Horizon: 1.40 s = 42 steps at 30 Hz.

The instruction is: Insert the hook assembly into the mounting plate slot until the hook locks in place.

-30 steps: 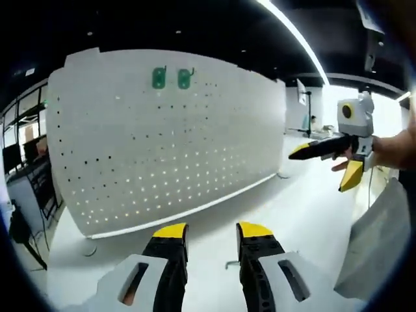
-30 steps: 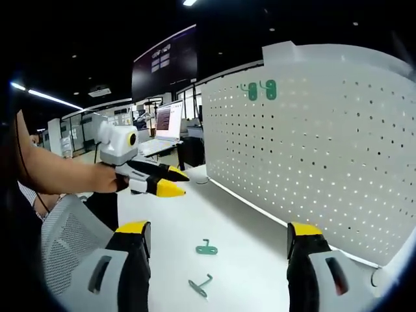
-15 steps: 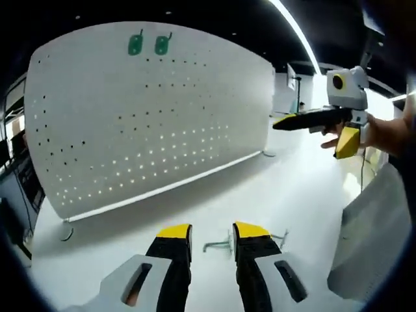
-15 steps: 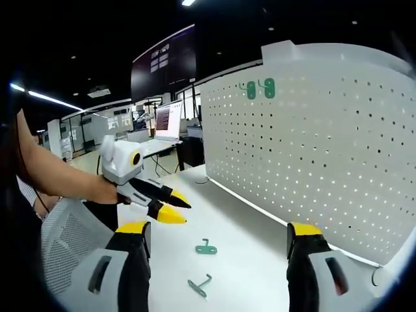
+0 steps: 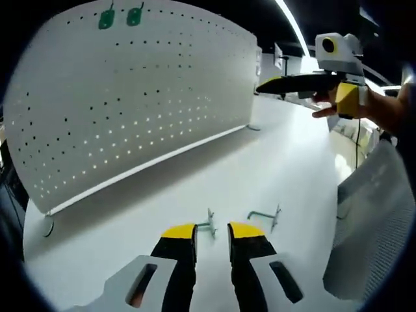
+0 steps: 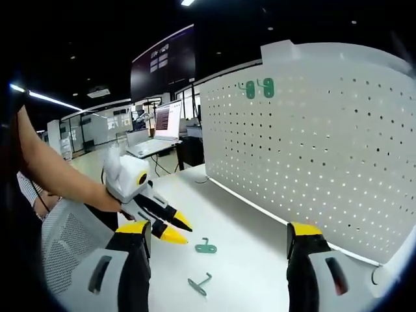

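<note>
Left tool (image 6: 170, 229) angled down near hook (image 6: 207, 246)

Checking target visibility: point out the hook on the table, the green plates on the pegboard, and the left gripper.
hook (image 6: 200, 284), right gripper view, its shaft
green plates (image 6: 266, 88), right gripper view, right plate's face
left gripper (image 5: 212, 231), left gripper view, between its tips

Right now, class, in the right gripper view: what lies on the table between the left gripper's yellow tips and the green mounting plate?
Nothing: in the right gripper view only bare white table separates the left gripper from the green mounting plate. The metal hook lies nearer the camera, off that line.
</note>
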{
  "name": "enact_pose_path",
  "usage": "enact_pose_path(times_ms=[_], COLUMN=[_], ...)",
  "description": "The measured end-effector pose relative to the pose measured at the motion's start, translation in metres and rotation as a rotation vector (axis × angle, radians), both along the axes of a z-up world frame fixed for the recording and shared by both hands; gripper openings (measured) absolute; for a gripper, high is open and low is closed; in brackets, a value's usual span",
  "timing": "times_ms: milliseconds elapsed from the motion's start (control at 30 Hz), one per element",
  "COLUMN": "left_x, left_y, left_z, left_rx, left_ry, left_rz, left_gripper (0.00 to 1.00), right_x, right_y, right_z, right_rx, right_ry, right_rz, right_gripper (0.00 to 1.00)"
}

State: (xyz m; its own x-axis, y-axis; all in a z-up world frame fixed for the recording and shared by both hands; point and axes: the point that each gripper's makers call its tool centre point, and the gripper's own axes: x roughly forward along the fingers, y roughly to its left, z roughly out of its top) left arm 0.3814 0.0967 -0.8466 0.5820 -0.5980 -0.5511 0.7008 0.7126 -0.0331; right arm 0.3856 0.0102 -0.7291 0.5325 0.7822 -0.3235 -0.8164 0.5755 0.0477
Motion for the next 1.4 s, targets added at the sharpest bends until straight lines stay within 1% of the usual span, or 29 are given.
enact_pose_path(times_ms=[100,267,567,667,800,867,1133,1233,1400], left_x=[0.000,0.001,0.005,0.006,0.010,0.012,0.019,0.024,0.030], left_y=[-0.004,-0.005,-0.003,-0.005,-0.005,-0.006,-0.014,-0.018,-0.021], left_z=[-0.010,-0.020,-0.028,-0.026,-0.019,-0.017,-0.018,-0.019,-0.021], left_rx=[0.021,0.048,0.067,0.052,0.033,0.036,0.035,0.042,0.056], left_ry=[0.019,0.033,0.037,0.041,0.023,0.014,0.014,0.010,0.022], left_rz=[-0.014,-0.027,-0.025,-0.019,-0.005,-0.001,0.002,0.007,0.012], left_gripper=[0.18,0.16,0.13,0.13,0.12,0.11,0.11,0.11,0.09], right_x=[0.000,0.000,0.001,0.002,0.004,0.004,0.004,0.004,0.005], right_y=[0.000,-0.001,-0.003,-0.002,-0.003,-0.003,-0.003,-0.004,-0.007], right_z=[0.000,-0.001,-0.004,-0.004,-0.005,-0.007,-0.008,-0.008,-0.009], right_rx=[-0.001,-0.001,-0.004,-0.003,-0.002,-0.002,0.000,0.000,0.001], right_ry=[0.001,0.002,0.008,0.009,0.011,0.014,0.019,0.020,0.021], right_rz=[-0.001,-0.003,-0.010,-0.011,-0.013,-0.013,-0.011,-0.014,-0.020], right_gripper=[0.84,0.84,0.84,0.84,0.84,0.84,0.83,0.83,0.83])
